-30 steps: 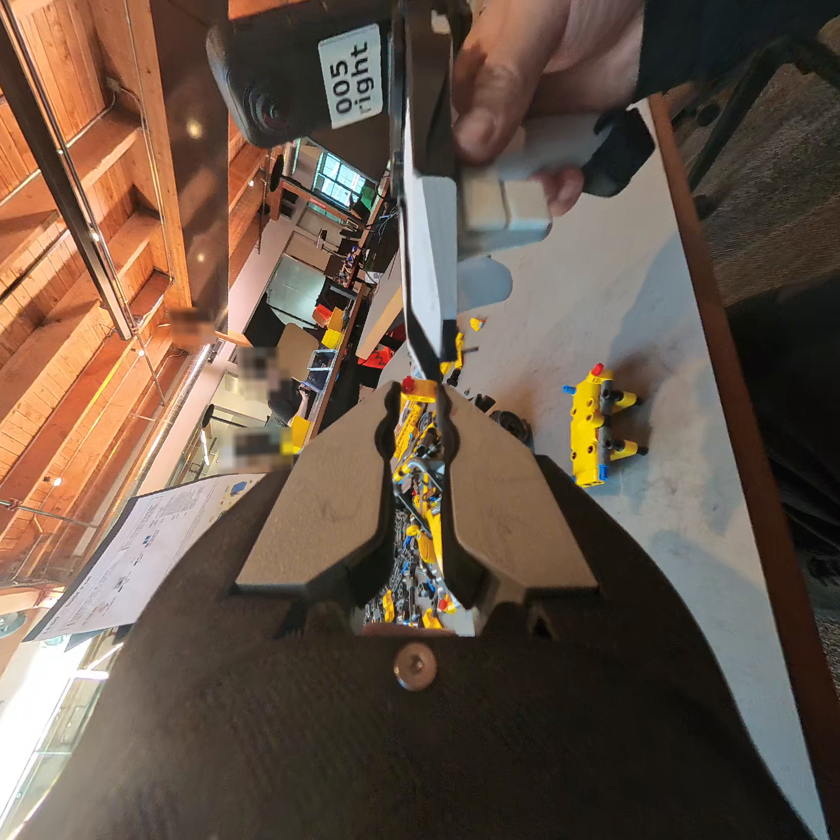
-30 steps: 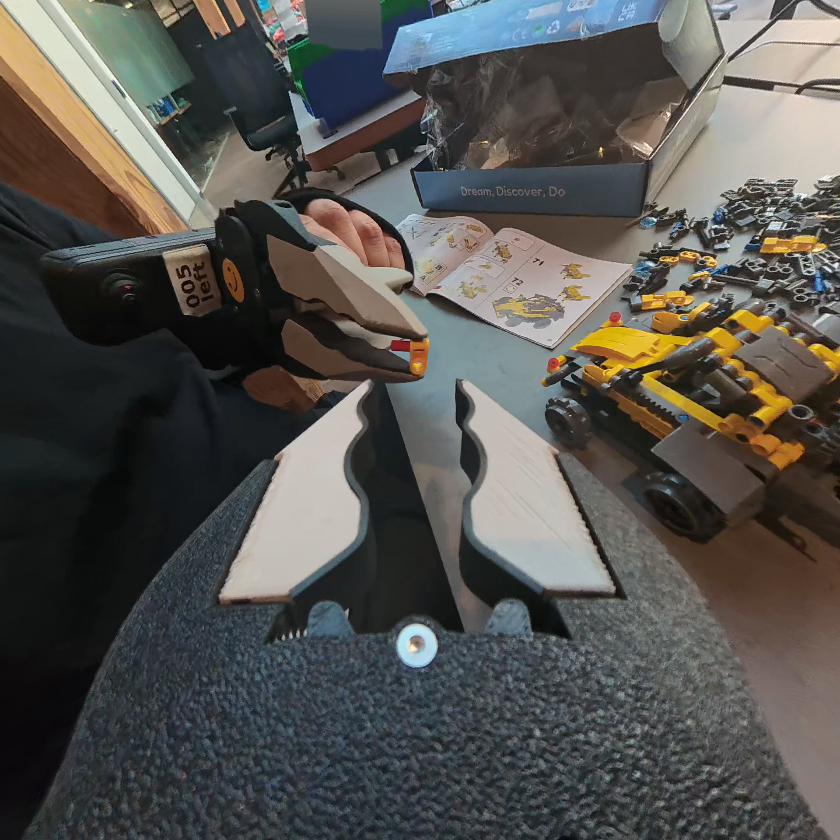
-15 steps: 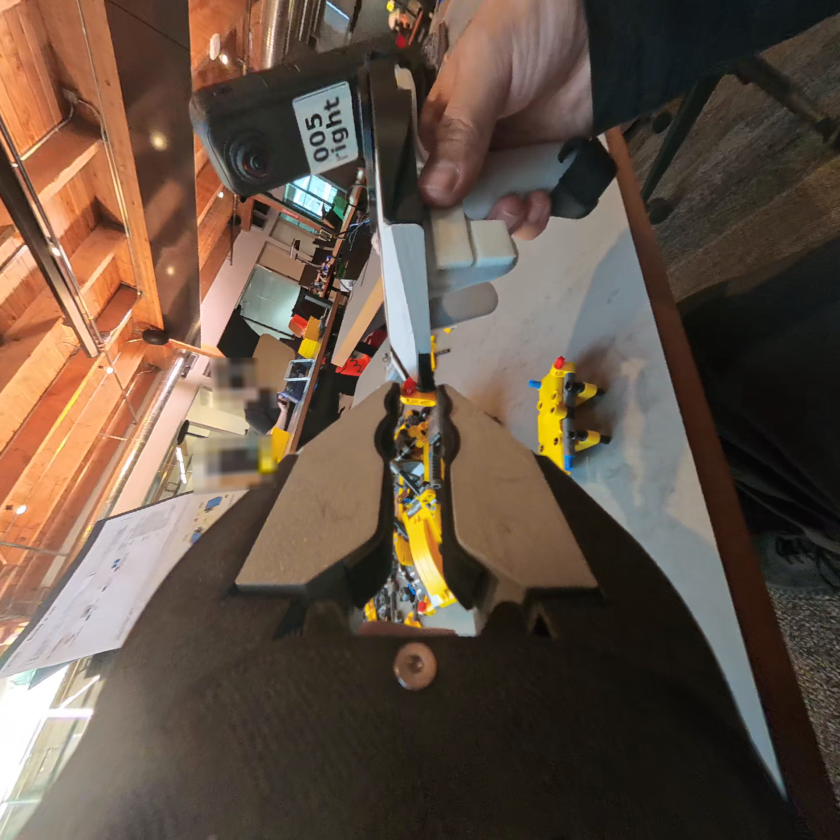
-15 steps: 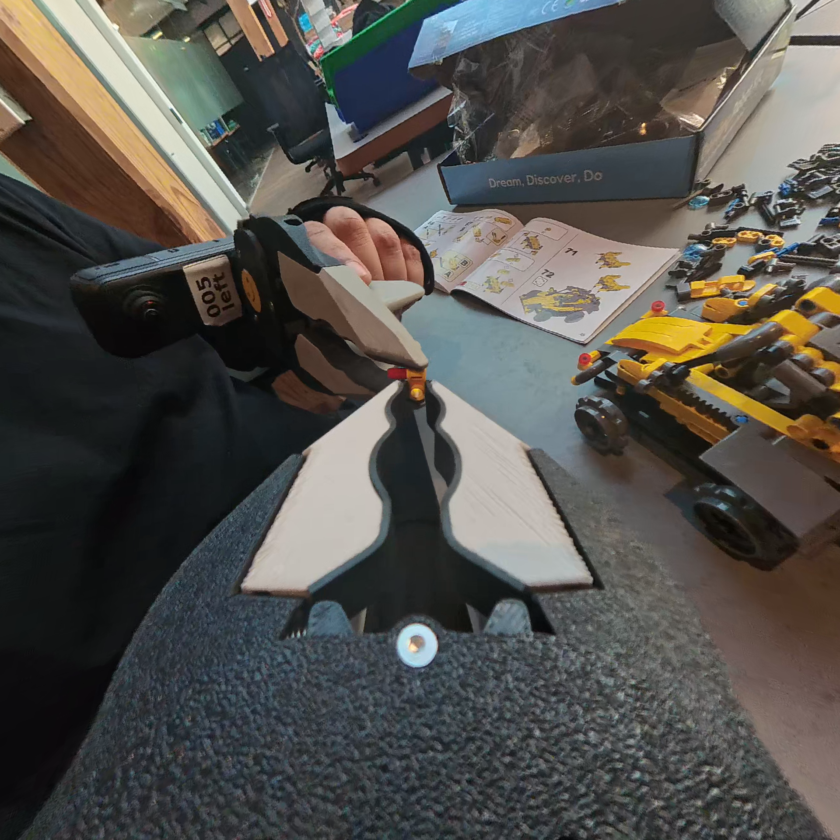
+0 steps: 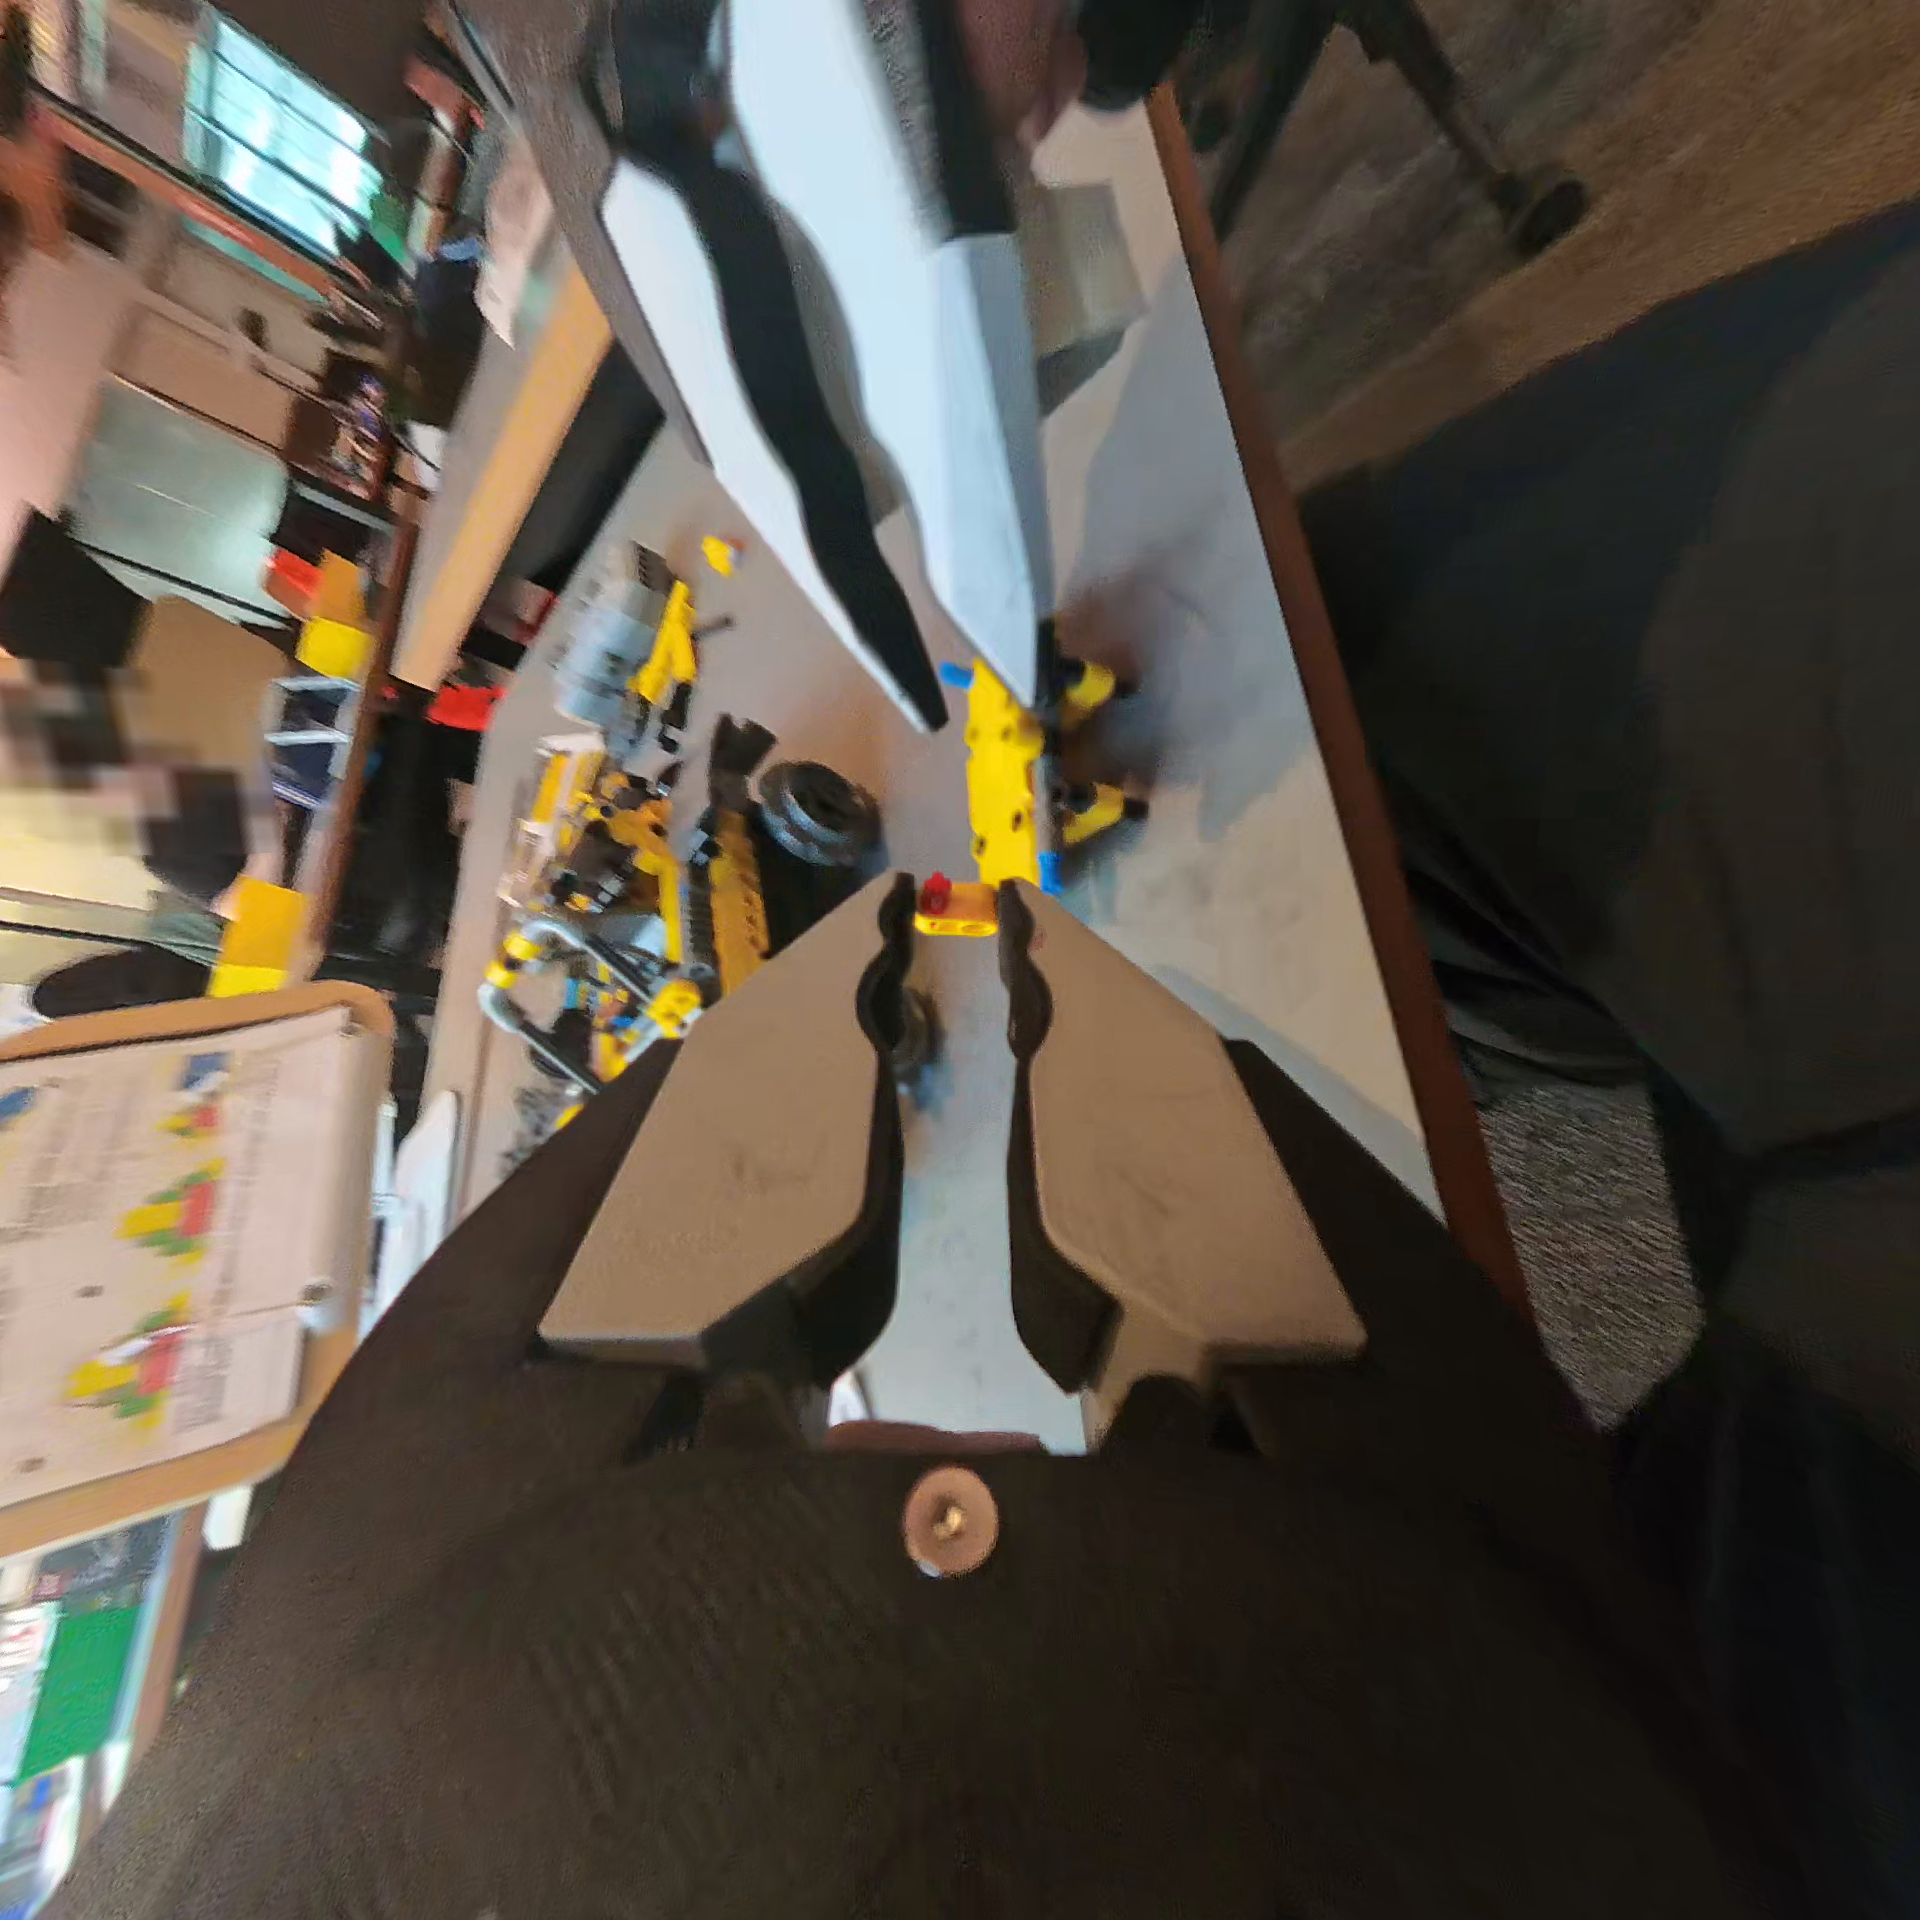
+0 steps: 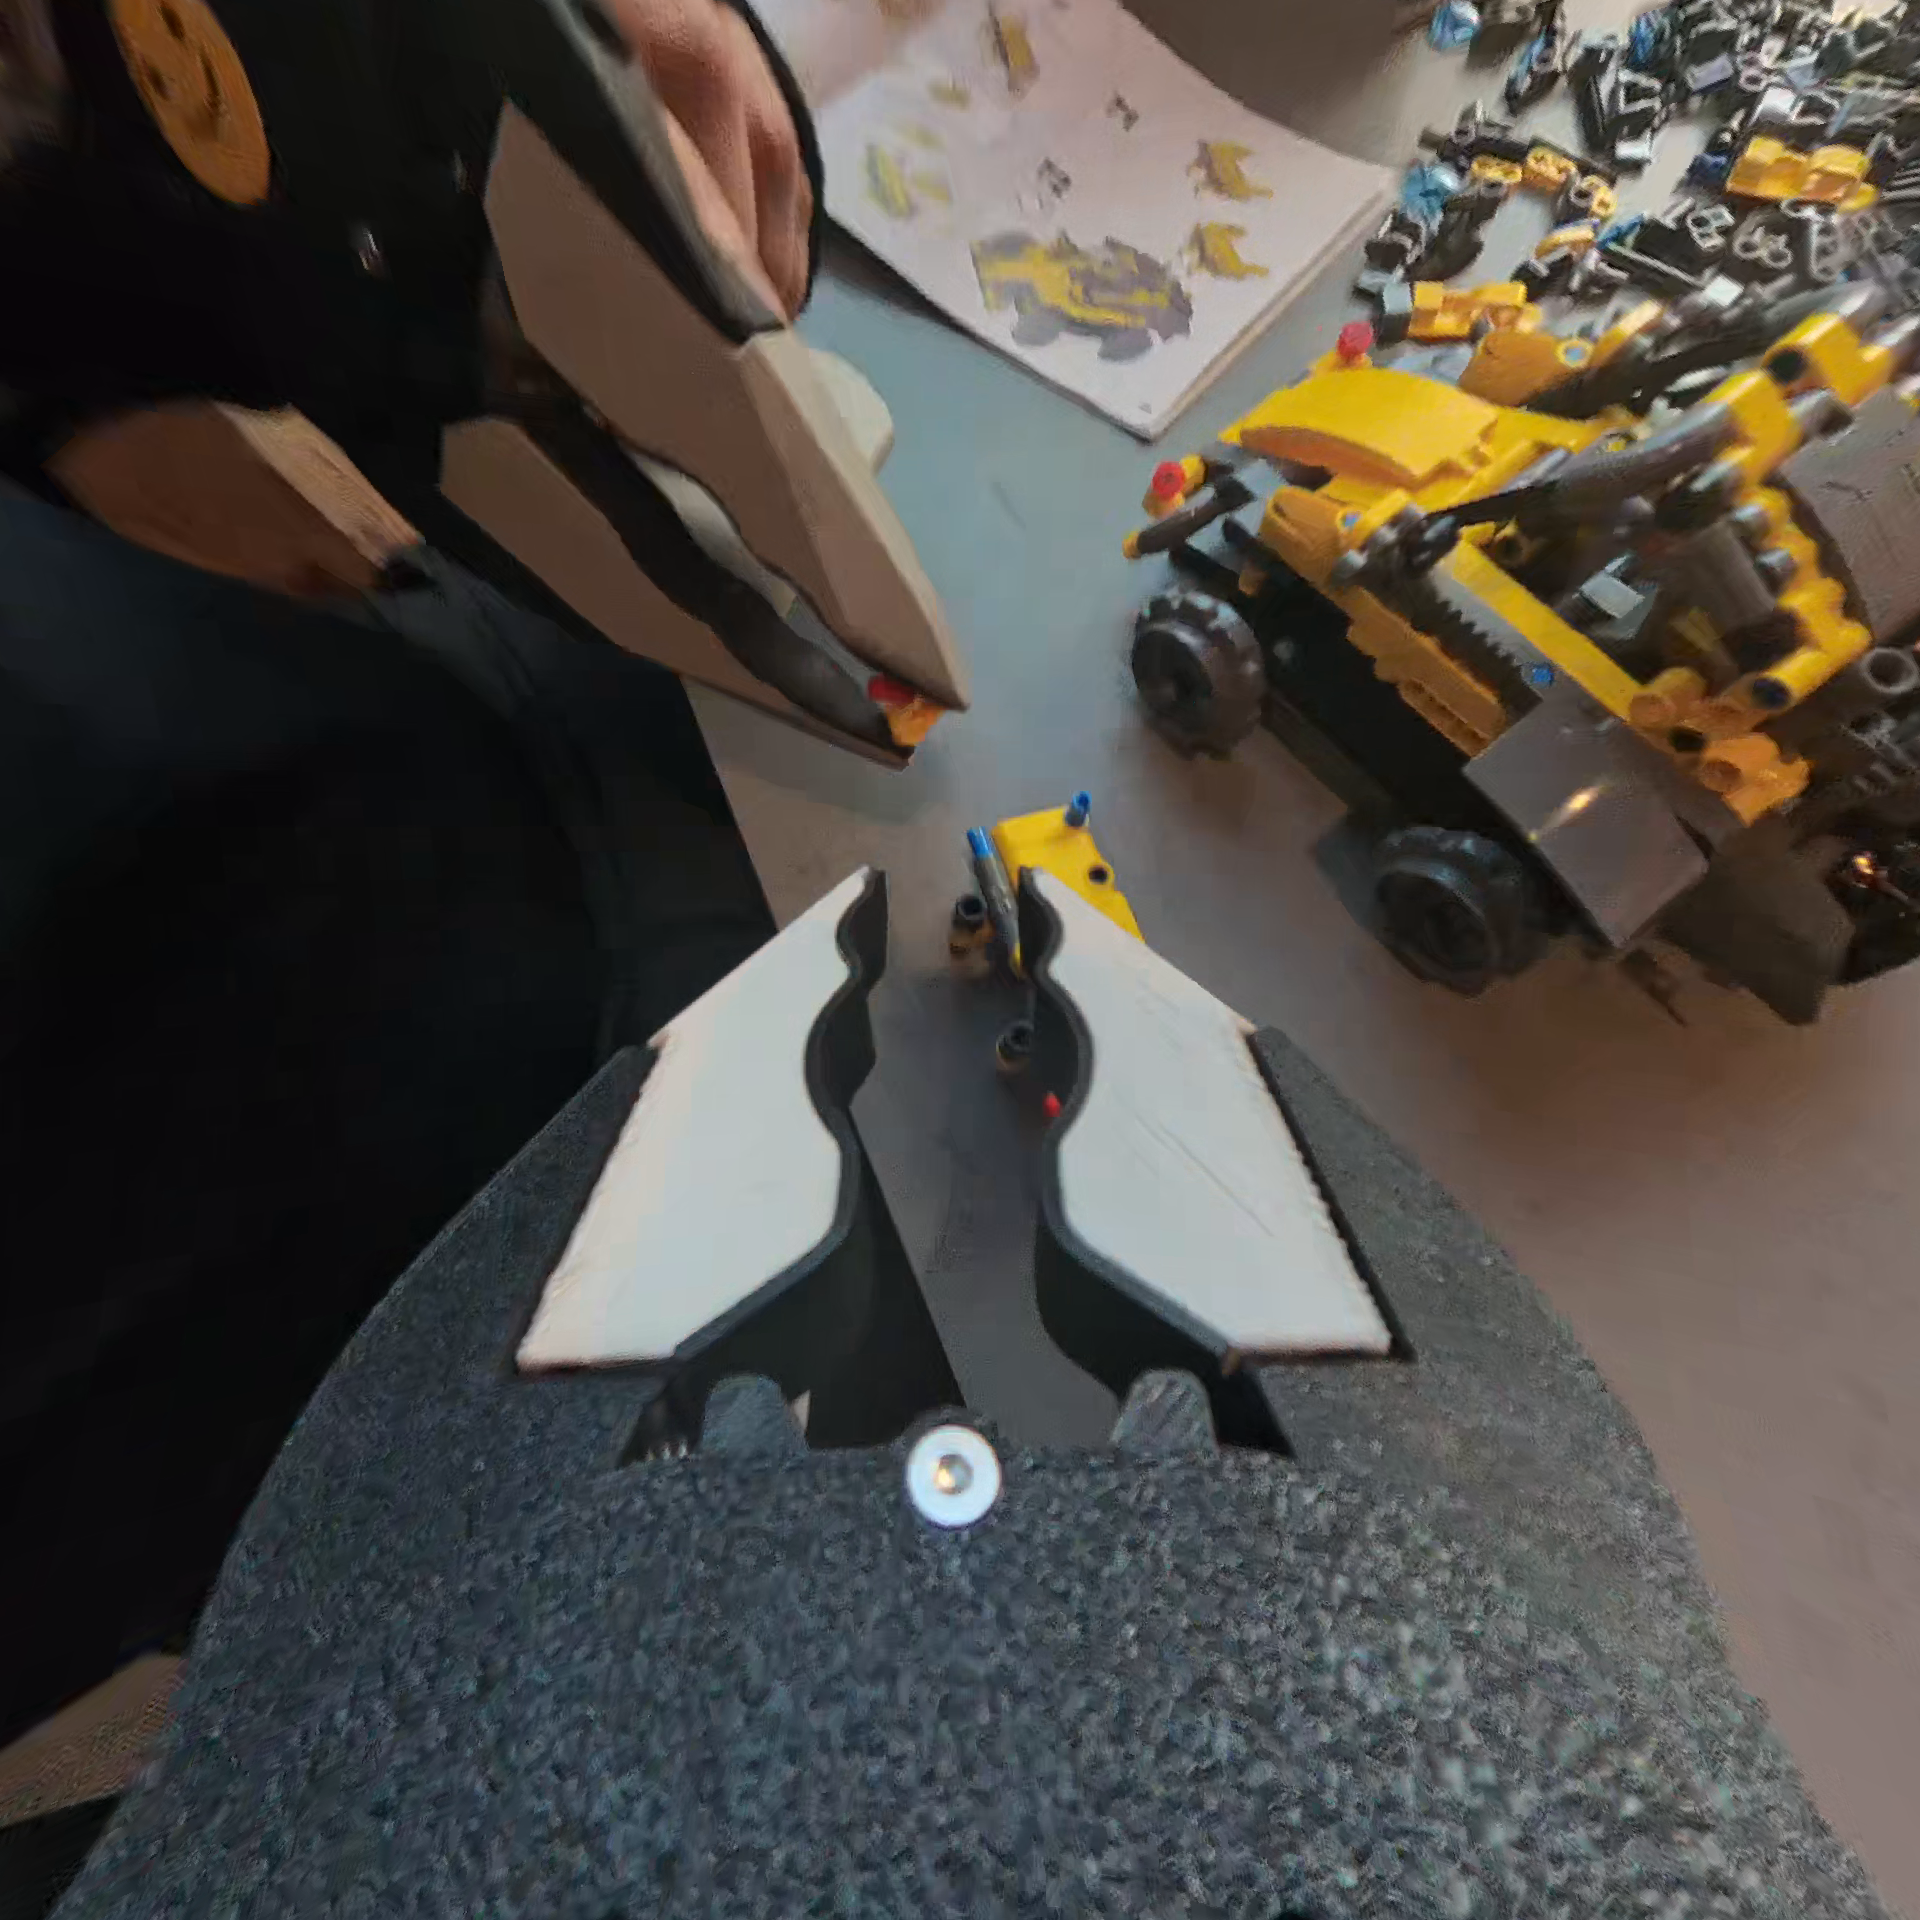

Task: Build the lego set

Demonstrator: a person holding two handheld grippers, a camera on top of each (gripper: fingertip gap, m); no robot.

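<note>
Small yellow piece (image 5: 958, 911) with red pin, pinched crosswise between left gripper (image 5: 951, 906) fingertips above grey table (image 5: 1195, 935). Right gripper (image 6: 951, 899) parted over yellow block (image 6: 1060, 857), beside yellow truck model (image 6: 1558, 582), booklet (image 6: 1091, 208) beyond.

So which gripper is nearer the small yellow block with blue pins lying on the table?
Right. The right gripper hangs open just over the yellow block, its tips at the block's side. The left gripper, shut on a small orange piece, sits apart from it.
</note>
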